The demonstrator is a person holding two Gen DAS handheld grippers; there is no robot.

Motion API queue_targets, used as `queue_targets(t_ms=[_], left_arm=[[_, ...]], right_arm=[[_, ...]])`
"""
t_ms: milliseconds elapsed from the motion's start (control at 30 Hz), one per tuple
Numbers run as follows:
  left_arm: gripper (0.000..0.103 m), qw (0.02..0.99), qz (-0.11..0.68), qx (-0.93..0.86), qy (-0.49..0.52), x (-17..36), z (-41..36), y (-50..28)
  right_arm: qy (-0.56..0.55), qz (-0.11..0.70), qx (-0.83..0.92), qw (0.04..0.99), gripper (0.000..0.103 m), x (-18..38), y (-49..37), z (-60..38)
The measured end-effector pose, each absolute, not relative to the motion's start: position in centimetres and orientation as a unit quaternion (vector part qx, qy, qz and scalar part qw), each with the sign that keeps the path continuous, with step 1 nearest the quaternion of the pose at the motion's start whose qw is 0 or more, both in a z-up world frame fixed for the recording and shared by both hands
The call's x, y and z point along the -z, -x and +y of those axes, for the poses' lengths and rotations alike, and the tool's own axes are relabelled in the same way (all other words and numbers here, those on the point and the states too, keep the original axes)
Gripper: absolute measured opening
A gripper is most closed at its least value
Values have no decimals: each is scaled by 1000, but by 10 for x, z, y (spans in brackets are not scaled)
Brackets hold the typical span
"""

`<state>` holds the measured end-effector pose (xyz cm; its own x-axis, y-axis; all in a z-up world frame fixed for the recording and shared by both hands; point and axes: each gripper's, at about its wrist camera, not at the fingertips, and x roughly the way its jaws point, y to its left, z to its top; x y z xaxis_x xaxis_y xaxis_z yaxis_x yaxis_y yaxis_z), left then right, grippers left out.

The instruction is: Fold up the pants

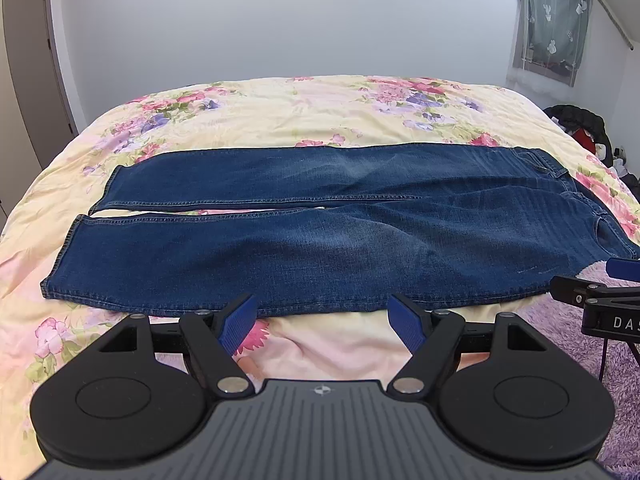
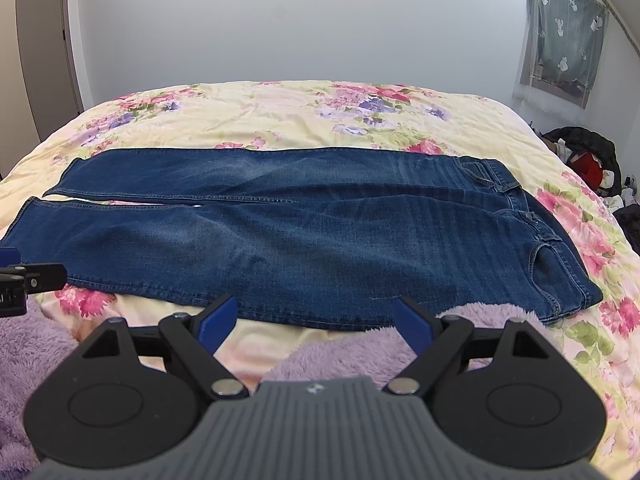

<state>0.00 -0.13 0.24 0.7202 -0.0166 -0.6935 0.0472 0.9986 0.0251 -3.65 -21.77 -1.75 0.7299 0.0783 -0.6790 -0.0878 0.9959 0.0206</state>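
I found the jeans point(image 1: 320, 232) laid flat and crosswise on the bed point(image 1: 280, 112), hems to the left, waistband point(image 2: 560, 248) to the right, both legs side by side with a thin gap between them toward the hems. In my judgement this spread-out lie was the starting layout for a first fold, one leg over the other; no fold was yet made.

My left gripper point(image 1: 322, 322) hung just short of the near leg's lower edge, about mid-length, its blue tongs spread wide and pinching nothing. My right gripper point(image 2: 316, 324) sat likewise near the same edge, closer to the waistband, tongs also spread and empty. I judged both were placed to take the near edge together.

The surface was a soft floral quilt point(image 2: 280, 112), slightly creased, with a purple fleece blanket point(image 2: 328, 356) under the near edge. A grey door point(image 1: 32, 60) stood at left, a plain wall behind, a curtained window point(image 1: 552, 20) at right, and a heap of dark clothing point(image 2: 584, 152) beside the bed.
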Motion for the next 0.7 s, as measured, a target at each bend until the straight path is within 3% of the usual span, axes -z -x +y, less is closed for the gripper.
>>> queue_targets(t_ms=[700], left_arm=[[88,927,374,19,-18,3,-4,1]], right_arm=[[4,370,-43,928,82,21,38,-216]])
